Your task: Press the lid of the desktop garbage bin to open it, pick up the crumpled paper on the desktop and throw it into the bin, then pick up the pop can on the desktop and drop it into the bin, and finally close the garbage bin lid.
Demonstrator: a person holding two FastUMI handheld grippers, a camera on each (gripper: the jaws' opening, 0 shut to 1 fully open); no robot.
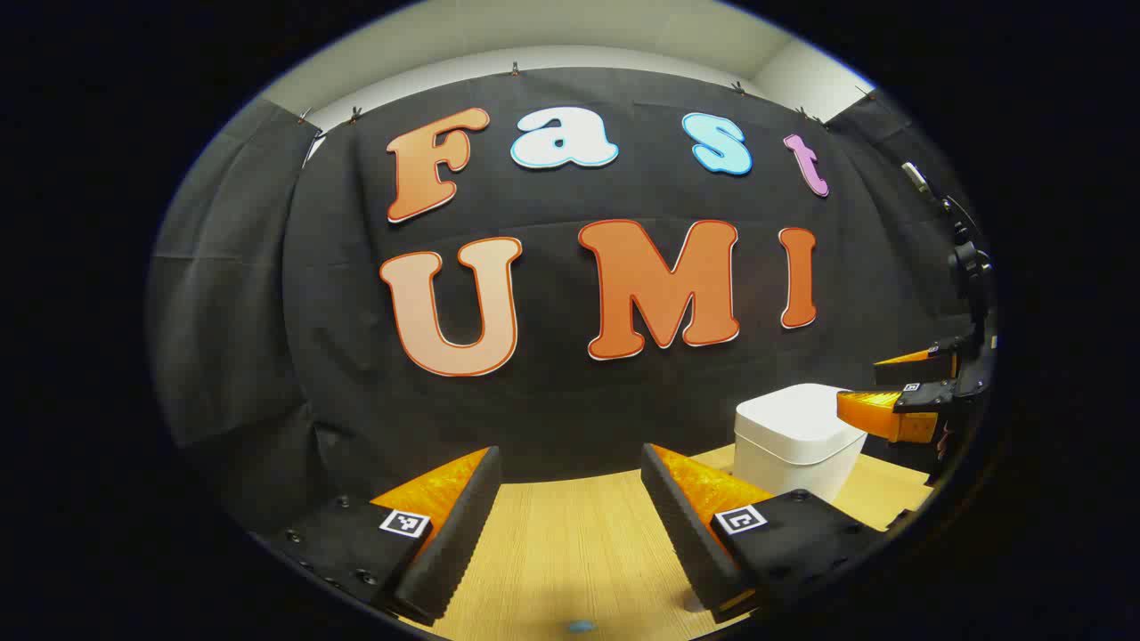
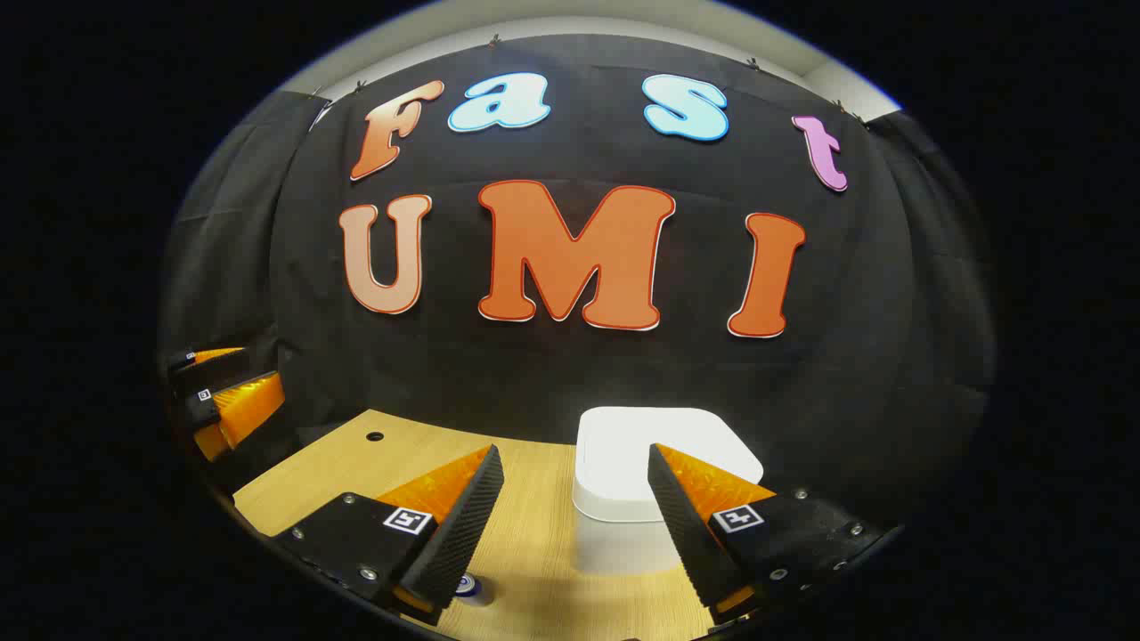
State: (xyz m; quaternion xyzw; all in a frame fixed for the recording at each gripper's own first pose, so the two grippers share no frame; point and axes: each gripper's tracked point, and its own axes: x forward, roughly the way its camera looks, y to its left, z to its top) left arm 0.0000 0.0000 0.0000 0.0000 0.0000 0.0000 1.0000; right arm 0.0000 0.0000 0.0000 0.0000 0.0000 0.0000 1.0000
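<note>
Step in hand, by the look of it: pressing the bin lid, since lid (image 2: 655, 445) sits flat and closed on the white garbage bin (image 1: 795, 442). Right gripper (image 2: 574, 503) hanging above the desktop (image 2: 534, 534) with fingers spread wide, nothing between them, bin just beyond and partly behind the right-hand finger (image 2: 690, 525) in the right gripper view. Left gripper (image 1: 570, 512) likewise spread and empty, over bare wood well to the left of the bin, which stands toward the far edge of the desktop near the cloth wall. Best done with the right gripper: closer and nearly lined up. Worth bringing the fingers together first for one solid contact point, or else committing to a single fingertip; splayed tips straddling the lid risk a skewed push. Press straight down, probably near the lid's front edge where a push latch would sit, though latch position can't be told from here. Short firm push, then release, so the spring can lift the lid. Light bin may slide toward the wall under an angled push. Blue-topped object, likely the pop can (image 2: 470, 588), at the near edge just beside the right gripper's left-hand finger (image 2: 459, 525); mind clipping it on descent. Crumpled paper position unknown.
</note>
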